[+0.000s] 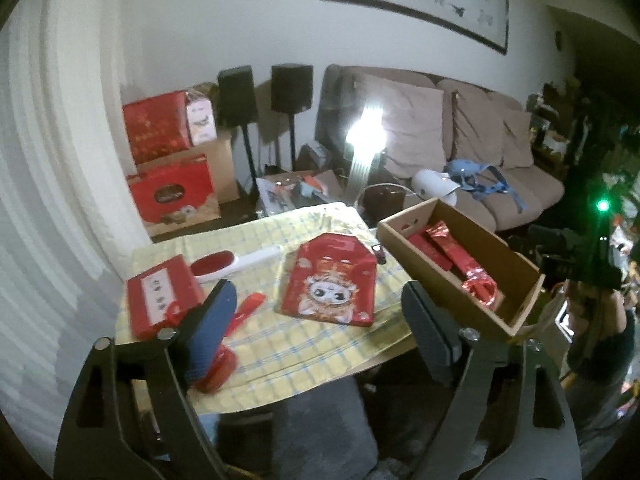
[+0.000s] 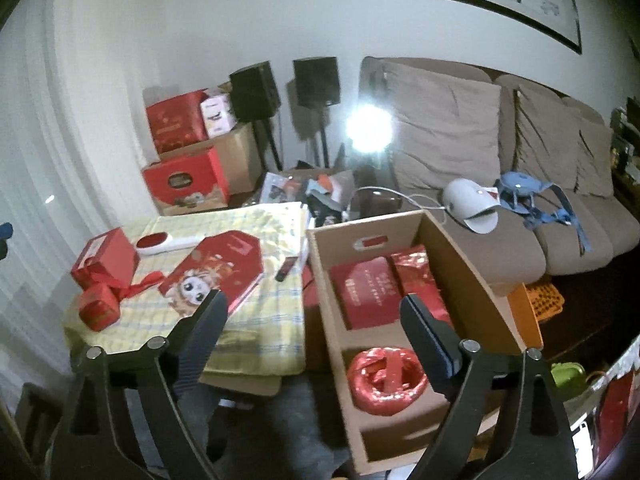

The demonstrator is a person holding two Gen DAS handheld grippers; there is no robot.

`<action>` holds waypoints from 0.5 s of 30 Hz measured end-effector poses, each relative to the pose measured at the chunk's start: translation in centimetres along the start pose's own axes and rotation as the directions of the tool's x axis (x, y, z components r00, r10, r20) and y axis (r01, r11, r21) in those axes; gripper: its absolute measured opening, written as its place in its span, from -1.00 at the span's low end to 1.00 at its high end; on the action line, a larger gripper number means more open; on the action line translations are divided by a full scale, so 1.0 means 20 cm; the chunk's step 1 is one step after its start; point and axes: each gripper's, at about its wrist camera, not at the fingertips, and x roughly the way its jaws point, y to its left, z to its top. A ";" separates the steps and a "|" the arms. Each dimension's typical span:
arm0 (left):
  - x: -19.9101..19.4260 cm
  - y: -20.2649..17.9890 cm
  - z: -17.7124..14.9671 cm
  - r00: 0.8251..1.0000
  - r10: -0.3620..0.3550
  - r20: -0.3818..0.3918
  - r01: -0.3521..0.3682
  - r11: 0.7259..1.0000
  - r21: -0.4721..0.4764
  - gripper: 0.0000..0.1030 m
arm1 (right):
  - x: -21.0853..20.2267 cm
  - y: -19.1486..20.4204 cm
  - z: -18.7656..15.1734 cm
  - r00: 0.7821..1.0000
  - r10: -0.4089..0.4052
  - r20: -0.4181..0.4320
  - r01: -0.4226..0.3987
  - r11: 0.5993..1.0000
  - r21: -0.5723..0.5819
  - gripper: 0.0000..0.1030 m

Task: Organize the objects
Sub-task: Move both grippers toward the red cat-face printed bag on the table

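Observation:
A cardboard box point(image 1: 516, 312) point(image 2: 472, 264) stands at the table's right edge. It holds a flat red box point(image 2: 366, 292), a shiny red packet point(image 2: 420, 280) point(image 1: 456, 252) and a red foil ring point(image 2: 386, 380). On the yellow checked cloth point(image 1: 304, 348) point(image 2: 272, 320) lie a red cartoon envelope point(image 1: 332, 280) point(image 2: 216, 272), a red ribboned gift box point(image 1: 162, 296) point(image 2: 106, 264), a small red tin point(image 2: 98, 312), a white-handled red brush point(image 1: 232, 264) point(image 2: 168, 242) and a small dark stick point(image 2: 286, 270). My left gripper point(image 1: 316, 332) is open above the table's front. My right gripper point(image 2: 314, 336) is open over the box's near end.
Red gift cartons point(image 1: 168, 160) point(image 2: 184, 152) are stacked at the wall behind the table. Two black speakers point(image 1: 264, 92) stand on stands. A beige sofa point(image 1: 460, 140) point(image 2: 500, 168) with a white device point(image 2: 472, 204) and blue straps is at the right. A bright lamp point(image 1: 366, 132) glares.

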 end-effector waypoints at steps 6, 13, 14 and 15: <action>-0.03 0.06 -0.04 0.999 0.032 -0.003 -0.032 0.999 -0.033 0.85 | -0.02 0.13 -0.01 0.999 0.038 0.015 -0.037 0.998 -0.055 0.98; 0.00 0.16 -0.06 0.998 0.058 0.032 -0.054 0.991 -0.124 1.00 | -0.01 0.18 -0.02 0.998 0.059 0.015 -0.057 0.995 -0.084 0.98; 0.01 0.18 -0.06 0.997 0.066 0.045 -0.059 0.987 -0.147 1.00 | 0.00 0.17 -0.02 0.998 0.060 0.011 -0.059 0.995 -0.079 0.98; 0.01 0.19 -0.06 0.996 0.079 0.052 -0.069 0.983 -0.169 1.00 | 0.01 0.16 -0.02 0.998 0.061 0.010 -0.060 0.995 -0.077 0.98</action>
